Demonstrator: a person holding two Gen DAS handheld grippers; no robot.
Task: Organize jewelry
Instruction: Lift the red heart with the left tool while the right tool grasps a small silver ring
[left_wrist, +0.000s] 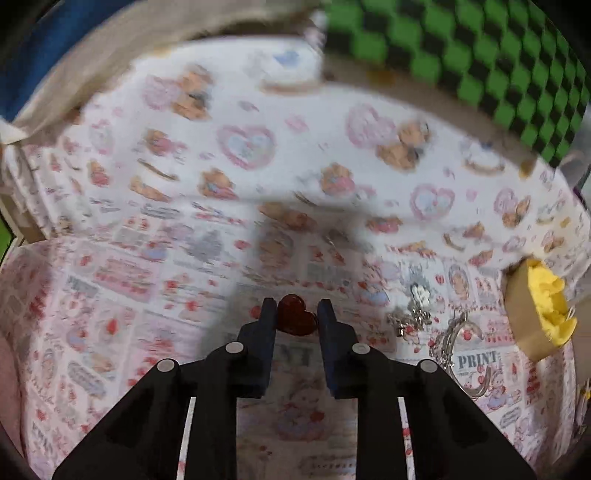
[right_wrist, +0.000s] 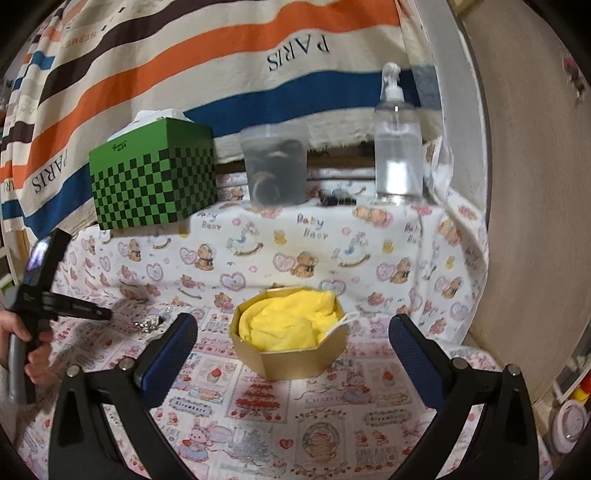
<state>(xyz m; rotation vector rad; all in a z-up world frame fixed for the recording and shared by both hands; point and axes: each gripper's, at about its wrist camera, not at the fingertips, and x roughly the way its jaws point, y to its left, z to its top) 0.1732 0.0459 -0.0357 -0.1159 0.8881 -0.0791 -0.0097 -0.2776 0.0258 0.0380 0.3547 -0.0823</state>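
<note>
Heart charm (left_wrist: 296, 314), pinched between left claw (left_wrist: 296, 308) tips

Left hand-held gripper (left_wrist: 297, 308) — jaws narrowed; right hand-held gripper (right_wrist: 293, 332) spread wide (level).

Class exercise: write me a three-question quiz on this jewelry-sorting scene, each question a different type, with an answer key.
1. True or false: the left gripper has its jaws around the dark red heart-shaped piece.
2. Multiple choice: what fills the gold hexagonal cardboard box? A) yellow cloth B) coins C) water
3. Fill in: the right gripper has its jaws wide ____.

Key: 1 true, with contact unclear; 2 A, the yellow cloth; 3 open.
</note>
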